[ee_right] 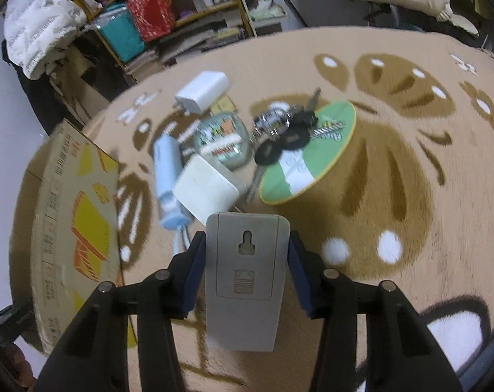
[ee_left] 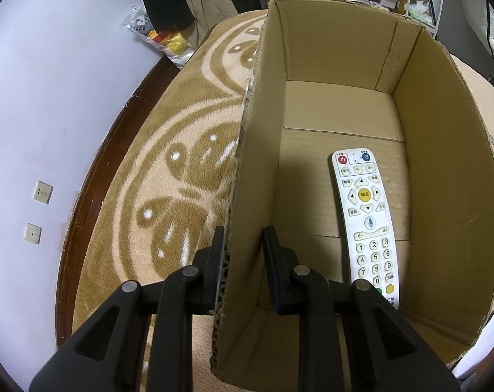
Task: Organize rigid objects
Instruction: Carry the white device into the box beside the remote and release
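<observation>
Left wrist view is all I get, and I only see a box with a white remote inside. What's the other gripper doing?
Observer: The right gripper is shut on a grey remote, which is back side up.
Operator: Is there more stuff outside the box?
Observer: Yes, a bunch of keys lies on a green disc.
Operator: Anything else?
Observer: A white charger and a pale blue tube lie on the rug, on the side nearer the cardboard box.
</observation>
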`<act>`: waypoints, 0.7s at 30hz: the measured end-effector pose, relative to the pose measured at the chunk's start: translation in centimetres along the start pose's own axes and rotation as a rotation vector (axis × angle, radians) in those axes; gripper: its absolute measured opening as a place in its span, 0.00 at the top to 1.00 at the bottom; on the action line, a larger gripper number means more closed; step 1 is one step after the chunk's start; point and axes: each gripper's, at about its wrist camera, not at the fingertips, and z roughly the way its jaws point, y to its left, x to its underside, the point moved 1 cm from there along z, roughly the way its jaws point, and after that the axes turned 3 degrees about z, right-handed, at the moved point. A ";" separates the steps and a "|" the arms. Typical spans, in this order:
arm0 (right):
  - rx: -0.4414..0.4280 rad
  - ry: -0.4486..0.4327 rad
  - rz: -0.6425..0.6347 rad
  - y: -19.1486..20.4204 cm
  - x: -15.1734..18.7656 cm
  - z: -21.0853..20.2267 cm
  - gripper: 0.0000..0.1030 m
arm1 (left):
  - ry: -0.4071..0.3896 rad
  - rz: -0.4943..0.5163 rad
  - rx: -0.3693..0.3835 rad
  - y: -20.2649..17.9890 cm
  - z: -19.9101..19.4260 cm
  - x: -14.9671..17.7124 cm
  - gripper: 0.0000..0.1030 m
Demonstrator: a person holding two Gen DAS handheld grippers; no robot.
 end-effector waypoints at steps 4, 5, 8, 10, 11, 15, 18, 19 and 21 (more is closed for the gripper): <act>-0.035 -0.069 -0.021 1.0 -0.5 -1.3 0.51 | 0.002 0.001 -0.002 0.0 0.0 0.0 0.79; -0.050 -0.089 -0.030 1.4 -0.6 -1.7 0.51 | 0.001 0.002 -0.003 0.0 0.0 0.0 0.79; -0.083 -0.151 -0.066 2.5 -0.6 -3.1 0.51 | 0.001 0.003 -0.003 0.0 0.0 0.0 0.79; -0.096 -0.184 -0.090 3.3 -0.7 -4.0 0.51 | 0.001 0.005 -0.005 0.0 0.0 0.0 0.79; -0.110 -0.202 -0.105 3.8 -0.8 -4.5 0.51 | 0.001 0.006 -0.006 0.0 0.1 0.1 0.79; -0.172 -0.273 -0.144 5.5 -1.1 -6.7 0.51 | 0.005 0.005 -0.006 0.0 0.1 0.0 0.79; -0.235 -0.330 -0.185 7.2 -1.2 -8.5 0.51 | 0.005 0.005 -0.006 0.0 0.2 0.0 0.79; -0.262 -0.344 -0.197 7.8 -1.2 -9.0 0.51 | 0.005 0.006 -0.006 0.0 0.2 0.0 0.79; -0.305 -0.361 -0.212 8.7 -1.1 -9.8 0.51 | 0.005 0.005 -0.006 0.0 0.2 0.0 0.79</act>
